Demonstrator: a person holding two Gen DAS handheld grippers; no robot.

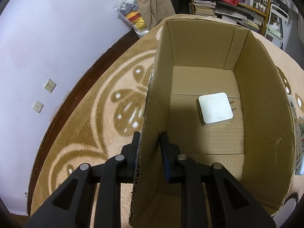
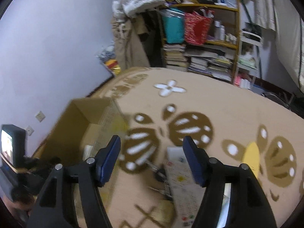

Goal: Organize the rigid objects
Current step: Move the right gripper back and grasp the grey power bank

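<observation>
Patterned carpet [image 2: 218, 102] lies under everything; box wall [image 1: 152, 133] is clamped by left gripper [image 1: 150, 142]; right gripper [image 2: 152, 152] is spread empty above a carton [image 2: 180, 180], which could be knocked aside if missed

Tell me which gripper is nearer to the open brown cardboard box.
Left. The left gripper is shut on the open brown cardboard box, pinching its side wall. The right gripper stands open over the patterned beige carpet, beside the box and apart from it.

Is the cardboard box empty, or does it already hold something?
Not empty. The box is open-topped, and one white charger lies flat on its floor, prongs toward the right wall.
</observation>
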